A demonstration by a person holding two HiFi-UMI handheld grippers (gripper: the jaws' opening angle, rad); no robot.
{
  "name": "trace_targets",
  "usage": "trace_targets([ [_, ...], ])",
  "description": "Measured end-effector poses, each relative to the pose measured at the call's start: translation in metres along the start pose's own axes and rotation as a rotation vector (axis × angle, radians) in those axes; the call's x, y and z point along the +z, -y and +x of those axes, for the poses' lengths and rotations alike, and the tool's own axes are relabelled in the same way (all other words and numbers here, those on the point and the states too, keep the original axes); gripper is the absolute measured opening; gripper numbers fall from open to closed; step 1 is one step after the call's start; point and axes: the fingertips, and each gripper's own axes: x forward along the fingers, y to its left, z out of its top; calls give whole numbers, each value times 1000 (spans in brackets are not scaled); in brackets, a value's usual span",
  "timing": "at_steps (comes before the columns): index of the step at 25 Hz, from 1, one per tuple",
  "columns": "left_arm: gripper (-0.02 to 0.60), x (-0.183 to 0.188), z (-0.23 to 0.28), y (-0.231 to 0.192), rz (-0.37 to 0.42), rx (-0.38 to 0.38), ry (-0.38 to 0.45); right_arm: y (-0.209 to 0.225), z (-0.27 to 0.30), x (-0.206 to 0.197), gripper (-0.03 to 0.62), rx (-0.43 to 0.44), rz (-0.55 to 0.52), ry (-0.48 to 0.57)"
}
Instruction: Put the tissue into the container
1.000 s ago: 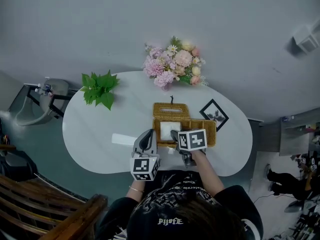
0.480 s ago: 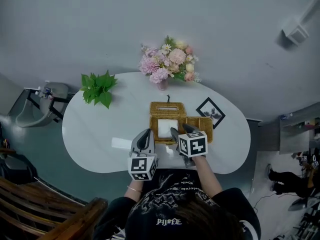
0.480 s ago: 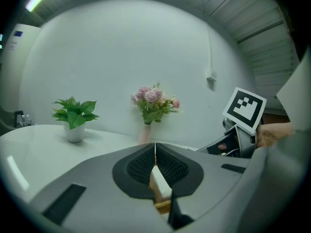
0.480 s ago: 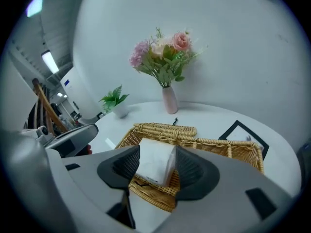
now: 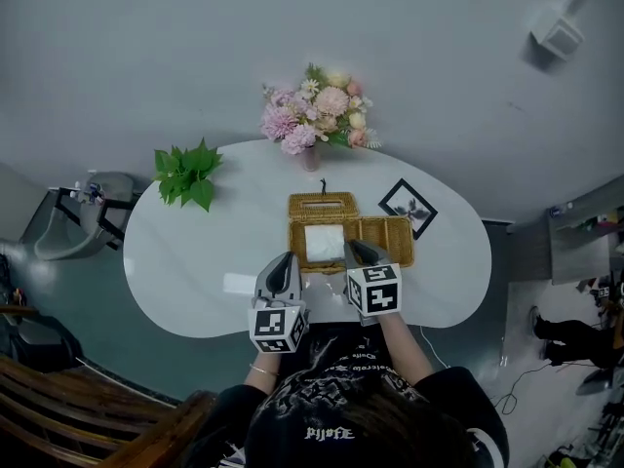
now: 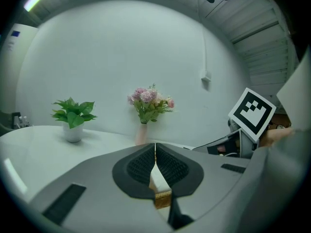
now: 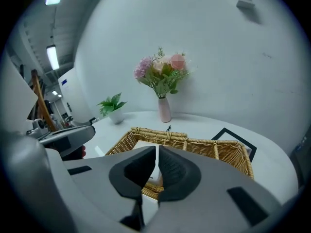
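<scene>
since a second ago the right gripper (image 5: 353,251) has drawn back a little toward the person and lifted, and its jaws have just been closing with nothing between them. they now stand nearly together, clenched on air, tips over the near rim of the wicker basket (image 5: 394,230). the tissue (image 5: 325,243) lies flat in the basket's left compartment, just ahead of those tips and free of both claws. the left gripper (image 5: 283,260) hovers beside the right one, at the basket's near left corner, jaws pressed together and empty. farther out on the white table (image 5: 195,261) a framed picture (image 5: 408,208) lies just beside the basket's right end, a vase of flowers (image 5: 312,120) stands behind it, and a green plant (image 5: 185,172) sits well off to the left.
</scene>
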Motion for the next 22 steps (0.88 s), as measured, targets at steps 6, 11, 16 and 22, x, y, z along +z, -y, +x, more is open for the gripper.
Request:
trace_targets([
  [6, 26, -4, -2, 1, 4, 1, -5, 0, 1, -7, 23, 3, 49, -44],
  [11, 26, -3, -3, 2, 5, 2, 3, -8, -1, -3, 23, 12, -11, 7],
  [16, 26, -6, -3, 0, 8, 18, -12, -10, -4, 2, 21, 5, -65, 50],
  [22, 26, -15, -3, -3, 14, 56, -49, -7, -7, 3, 21, -19, -118, 82],
])
